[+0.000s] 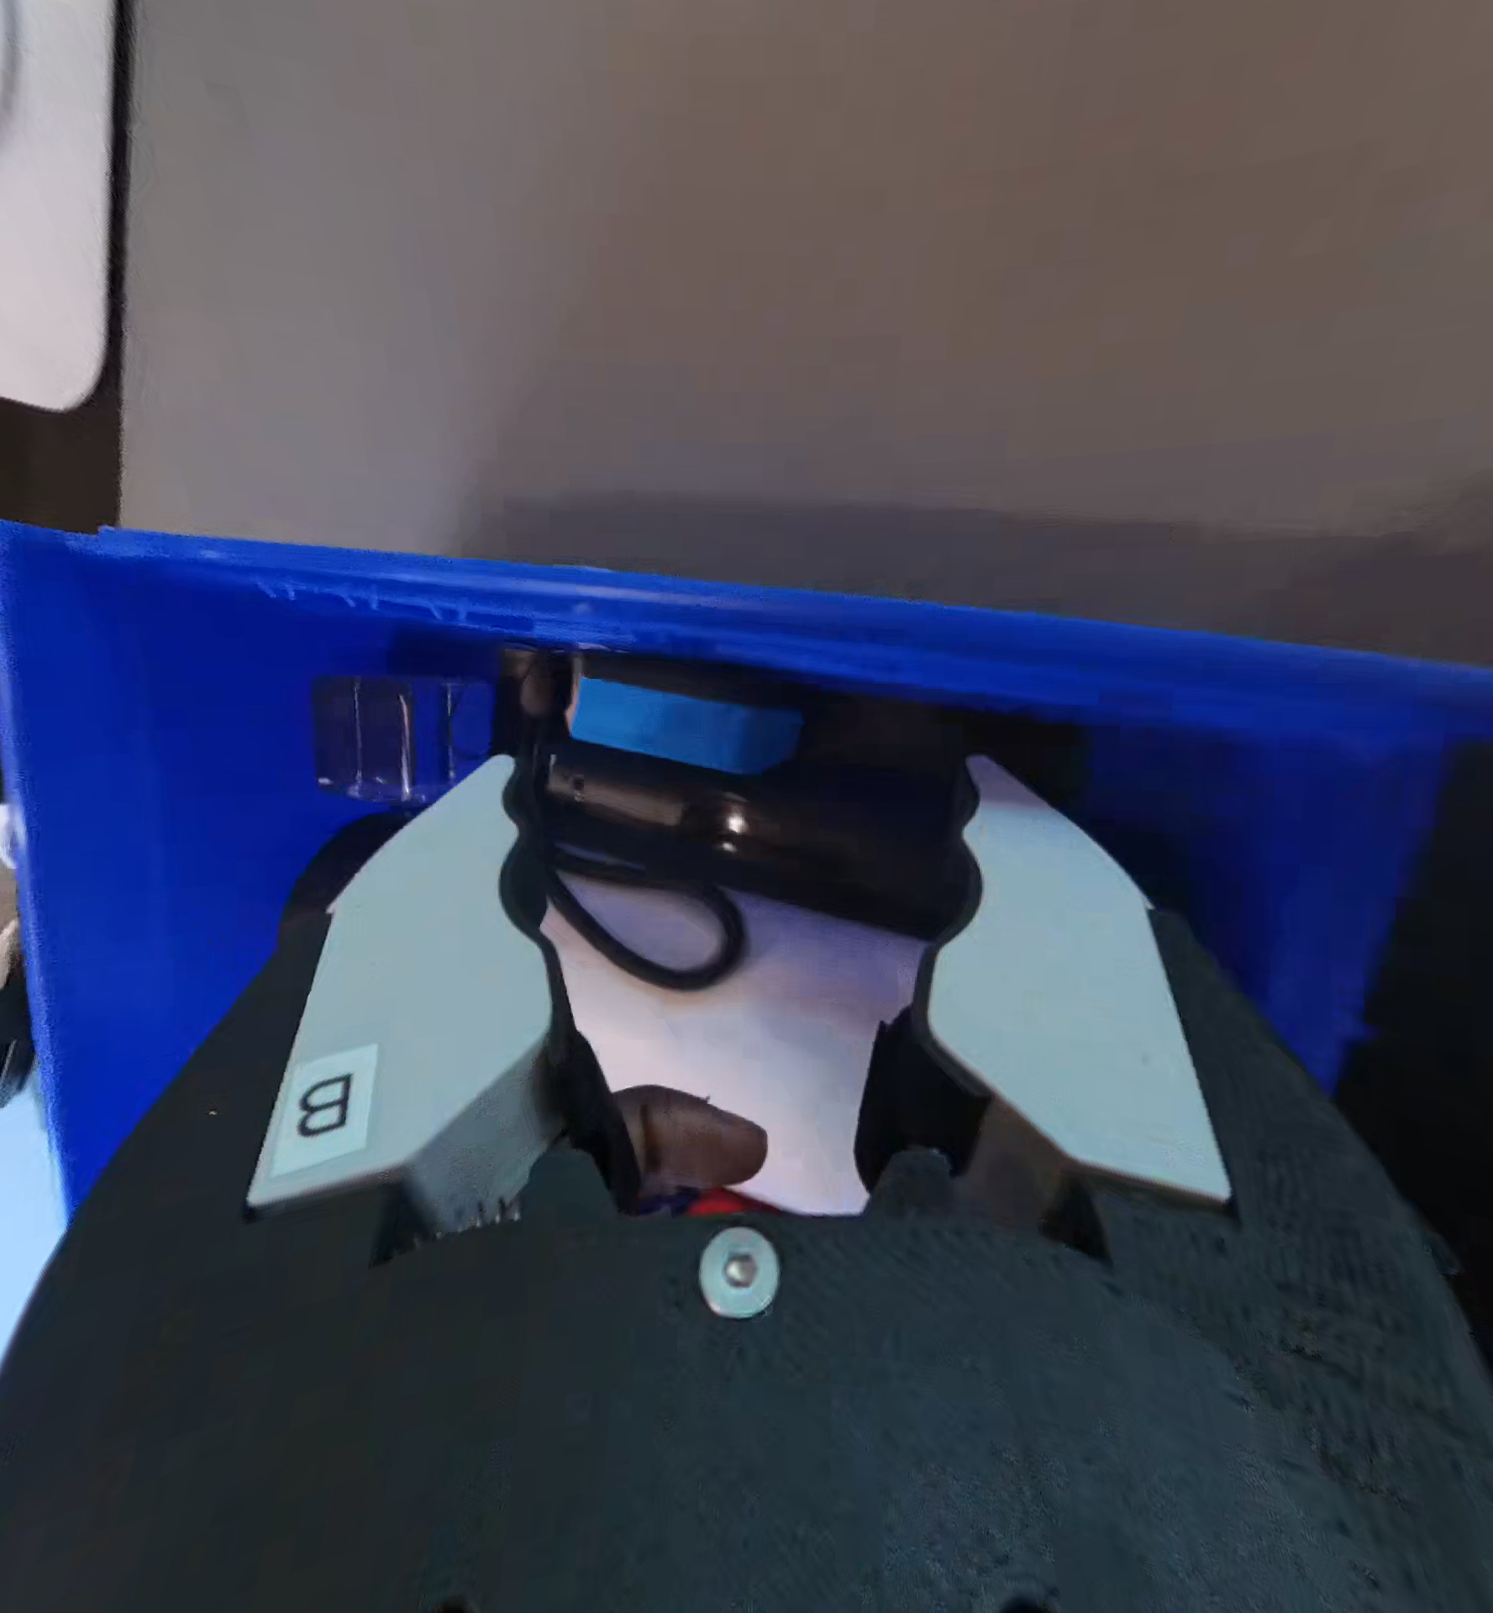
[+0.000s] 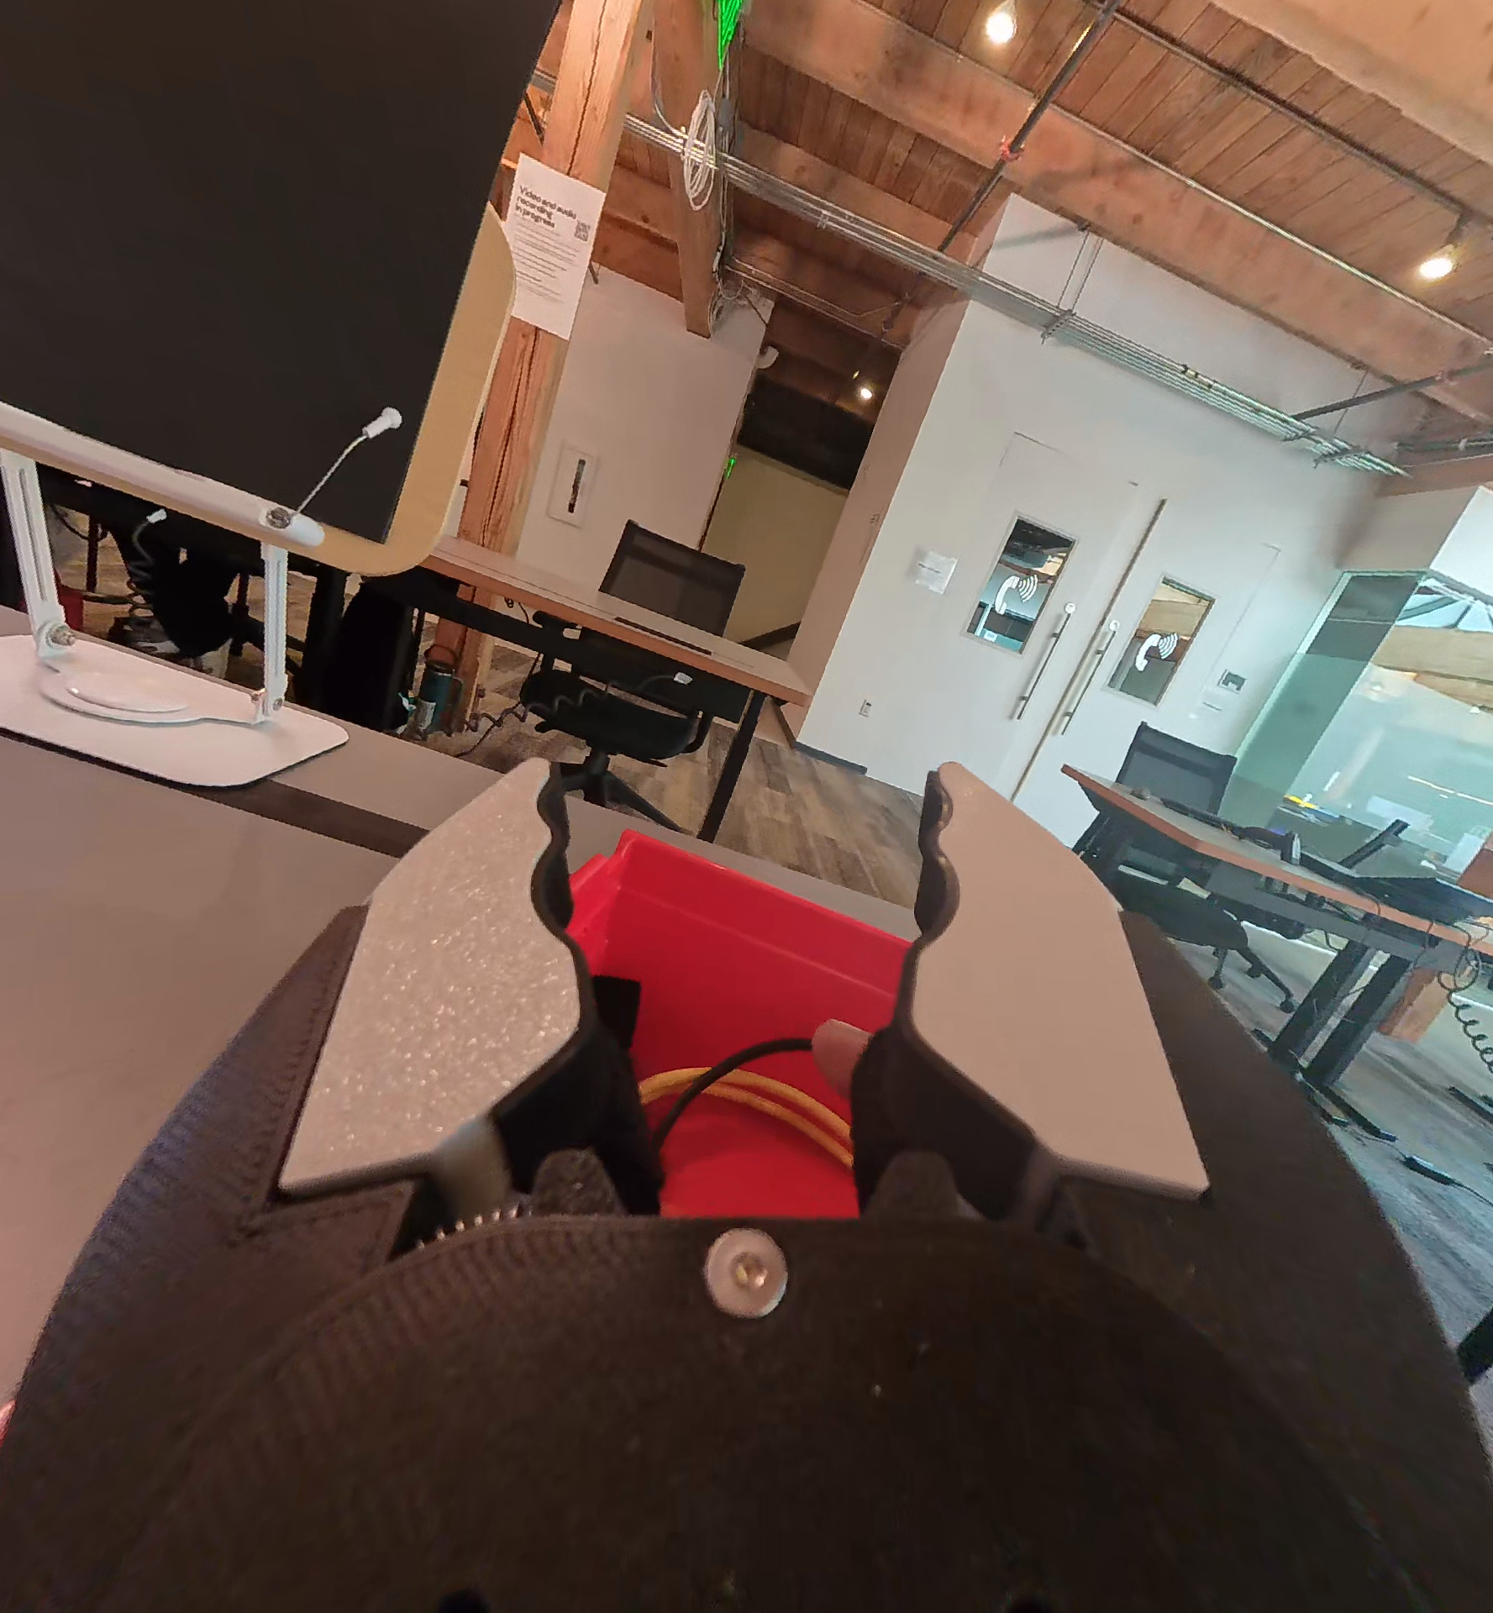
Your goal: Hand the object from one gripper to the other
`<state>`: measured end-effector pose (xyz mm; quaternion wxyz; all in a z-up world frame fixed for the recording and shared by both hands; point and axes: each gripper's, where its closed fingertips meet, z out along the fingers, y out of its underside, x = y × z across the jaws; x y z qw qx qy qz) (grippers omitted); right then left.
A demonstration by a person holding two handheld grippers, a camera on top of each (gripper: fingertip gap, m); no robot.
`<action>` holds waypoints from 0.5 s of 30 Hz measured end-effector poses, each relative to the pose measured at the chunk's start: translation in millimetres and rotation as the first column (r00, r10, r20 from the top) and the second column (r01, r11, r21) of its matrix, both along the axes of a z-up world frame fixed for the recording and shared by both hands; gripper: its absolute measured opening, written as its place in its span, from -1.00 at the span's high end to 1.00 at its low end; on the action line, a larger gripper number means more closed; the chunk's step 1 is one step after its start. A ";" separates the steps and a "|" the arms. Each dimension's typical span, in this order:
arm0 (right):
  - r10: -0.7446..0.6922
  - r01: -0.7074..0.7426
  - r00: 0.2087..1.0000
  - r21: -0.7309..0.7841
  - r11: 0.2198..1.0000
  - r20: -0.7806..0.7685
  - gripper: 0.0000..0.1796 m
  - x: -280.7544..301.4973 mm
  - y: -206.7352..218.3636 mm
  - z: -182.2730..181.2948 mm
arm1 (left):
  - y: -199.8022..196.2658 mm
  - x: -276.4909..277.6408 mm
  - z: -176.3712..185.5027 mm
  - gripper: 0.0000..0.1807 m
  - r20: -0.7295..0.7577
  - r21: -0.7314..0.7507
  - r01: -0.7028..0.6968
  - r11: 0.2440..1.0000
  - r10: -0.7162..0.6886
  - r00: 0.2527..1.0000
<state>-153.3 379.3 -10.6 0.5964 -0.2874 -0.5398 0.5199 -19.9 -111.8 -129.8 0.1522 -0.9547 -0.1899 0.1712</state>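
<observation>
Premises are an open-plan office in a converted timber-frame building. Evidence in the right wrist view: rows of desks with black swivel chairs, a monitor on a white stand, two phone-booth doors with handset icons on their glass, a glass-walled room to the right, and a printed notice fixed to a wooden post. Overhead are exposed wooden joists, metal conduit and spotlights; floor is grey carpet.
</observation>
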 end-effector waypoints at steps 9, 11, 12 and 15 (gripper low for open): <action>0.002 -0.002 0.999 -0.026 1.000 -0.034 0.16 6.3 1.4 7.0 | -8.5 -17.5 -6.8 0.37 0.068 0.060 -0.028 0.998 0.024 0.997; 0.007 -0.010 0.997 -0.040 0.999 -0.083 0.19 14.6 -2.4 21.5 | -6.8 -14.1 30.4 0.39 -0.071 0.158 -0.050 0.986 0.062 0.995; 0.026 -0.034 0.993 -0.068 0.997 -0.115 0.21 21.9 -6.9 32.6 | -6.0 -14.0 55.4 0.39 -0.183 0.216 -0.057 0.975 0.098 0.978; 0.156 -0.212 0.957 -0.223 0.951 -0.245 0.29 55.0 -29.0 71.0 | 25.0 -3.4 164.3 0.38 -0.616 0.506 0.165 0.847 0.220 0.756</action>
